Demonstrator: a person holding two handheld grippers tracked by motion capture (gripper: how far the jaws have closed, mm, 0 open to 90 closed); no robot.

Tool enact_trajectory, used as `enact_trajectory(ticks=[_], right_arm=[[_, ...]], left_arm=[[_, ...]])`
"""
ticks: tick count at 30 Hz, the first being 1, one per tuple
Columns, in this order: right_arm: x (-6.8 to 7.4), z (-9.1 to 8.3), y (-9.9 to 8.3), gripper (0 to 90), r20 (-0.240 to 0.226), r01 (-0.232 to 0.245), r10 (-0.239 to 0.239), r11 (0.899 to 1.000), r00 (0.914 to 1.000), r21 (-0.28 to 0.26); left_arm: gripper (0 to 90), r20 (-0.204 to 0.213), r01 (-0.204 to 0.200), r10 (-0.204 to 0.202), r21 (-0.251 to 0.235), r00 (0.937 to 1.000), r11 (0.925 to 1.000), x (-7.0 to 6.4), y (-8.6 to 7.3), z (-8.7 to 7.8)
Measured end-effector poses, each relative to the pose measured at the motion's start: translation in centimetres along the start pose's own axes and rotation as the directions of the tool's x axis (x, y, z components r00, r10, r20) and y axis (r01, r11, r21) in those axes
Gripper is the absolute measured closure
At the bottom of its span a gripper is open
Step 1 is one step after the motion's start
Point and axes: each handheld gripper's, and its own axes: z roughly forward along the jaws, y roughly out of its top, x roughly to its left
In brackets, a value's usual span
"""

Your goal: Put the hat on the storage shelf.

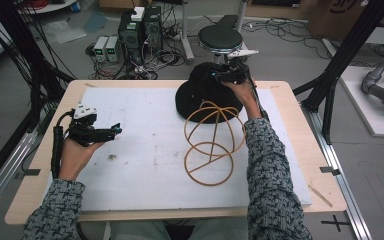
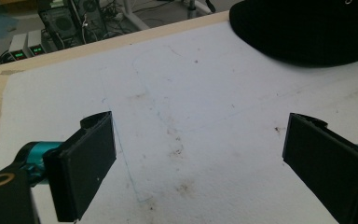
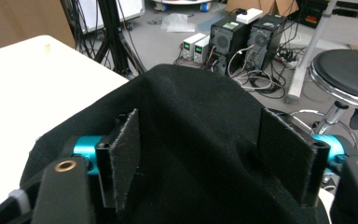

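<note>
One black hat, one wire stand, two grippers on a white-topped bench.

The hat (image 1: pixel 200 95) sits at the far edge of the stained white mat (image 1: pixel 145 150) on the wooden bench (image 1: pixel 300 150), draped over the tan wire stand (image 1: pixel 212 145). The right gripper (image 1: pixel 220 76) rests its spread fingers (image 3: pixel 123 156) on the hat's crown, the cloth bunched between them. The left gripper (image 1: pixel 112 131) hovers well apart, fingers (image 2: pixel 91 158) spread. Beyond on the grey floor: one stool (image 1: pixel 221 37), two computer towers (image 3: pixel 249 35).

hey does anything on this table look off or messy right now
Mostly the white mat: brown stains and specks dot its middle, with faint pen lines. The black hat covers just the far side of the wire stand, not seated over it.
</note>
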Motion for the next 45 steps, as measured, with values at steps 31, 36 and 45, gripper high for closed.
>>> enact_trajectory(ticks=[31,36,45], right_arm=[[1.6,-0.1,0.3,89.0,0.056,0.137,-0.142,0.986,0.9882,0.091],[1.6,-1.2,1.0,89.3,0.053,0.122,-0.125,0.990,0.9907,0.067],[0.7,-3.9,2.0,89.5,0.041,0.066,-0.066,0.998,0.9970,-0.006]], left_arm=[[9.9,-0.005,0.004,-0.004,0.002,1.0000,1.0000,0.2,-0.1,0.0],[9.9,-0.001,0.005,-0.005,0.001,1.0000,1.0000,0.1,0.0,0.1],[9.9,0.002,0.010,-0.010,-0.008,0.9999,0.9999,0.2,0.1,0.1]])
